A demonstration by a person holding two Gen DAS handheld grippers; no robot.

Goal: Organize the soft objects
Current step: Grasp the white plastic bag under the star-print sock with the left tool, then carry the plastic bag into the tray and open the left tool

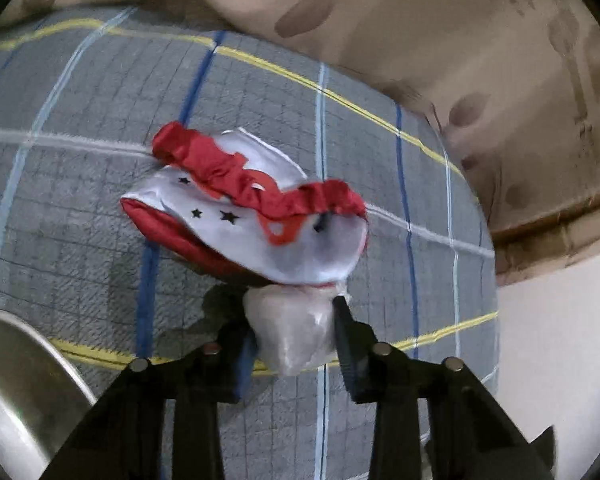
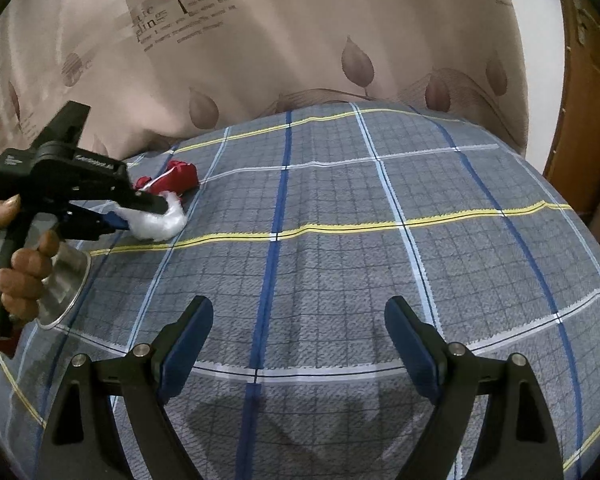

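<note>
A soft red and white cloth item [image 1: 252, 204] with black stars and a red ruffled band lies on the grey plaid bedsheet [image 1: 80, 184]. My left gripper [image 1: 294, 336] is shut on its white fluffy end [image 1: 296, 336], low over the sheet. In the right wrist view the left gripper [image 2: 140, 212] shows at the far left, holding the white fluff [image 2: 160, 226] with the red part [image 2: 176, 178] beyond it. My right gripper [image 2: 300, 340] is open and empty above the middle of the sheet [image 2: 340, 240].
A shiny metal bowl [image 1: 16, 364] sits at the lower left, also in the right wrist view [image 2: 66, 284] under the left hand. A beige leaf-print curtain [image 2: 280, 40] hangs behind the bed. A wooden door [image 2: 580, 100] is at the right.
</note>
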